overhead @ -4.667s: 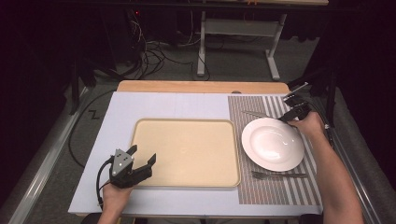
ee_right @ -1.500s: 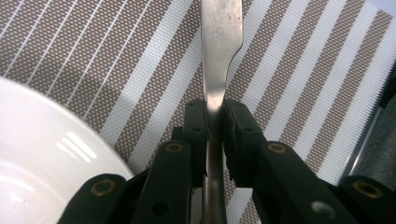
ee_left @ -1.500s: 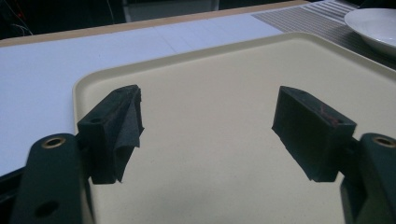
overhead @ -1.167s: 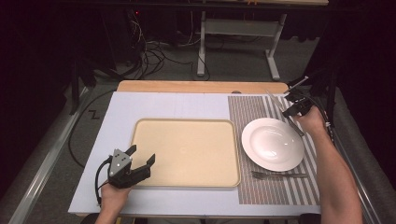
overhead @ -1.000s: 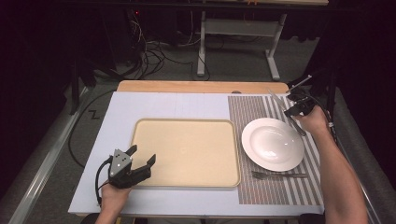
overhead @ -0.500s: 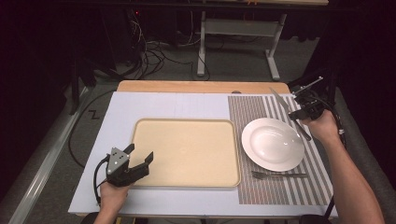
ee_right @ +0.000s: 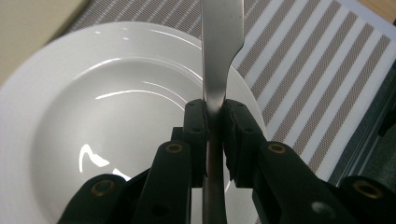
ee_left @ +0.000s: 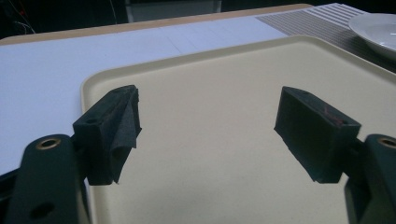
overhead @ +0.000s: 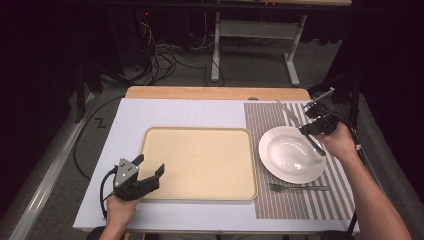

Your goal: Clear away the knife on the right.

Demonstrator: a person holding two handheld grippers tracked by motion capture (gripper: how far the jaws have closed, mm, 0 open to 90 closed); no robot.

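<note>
Knife (overhead: 300,122) is now lifted off the striped mat (overhead: 300,200), clamped in the right gripper (overhead: 314,126) jaws above the plate (overhead: 292,155); a carry seems begun. Left gripper (overhead: 150,175) jaws are spread, empty, by the tray (overhead: 200,160).

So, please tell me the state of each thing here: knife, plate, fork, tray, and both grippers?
Knife: held, lifted above the plate.
Plate: empty, on the striped mat.
Fork: lying flat on the mat.
Tray: empty.
Right gripper: jaws shut on the knife.
Left gripper: jaws open, holding nothing.

The tray (overhead: 200,162) lies bare; the plate (overhead: 292,155) and fork (overhead: 298,188) crowd the striped mat (overhead: 270,120).
</note>
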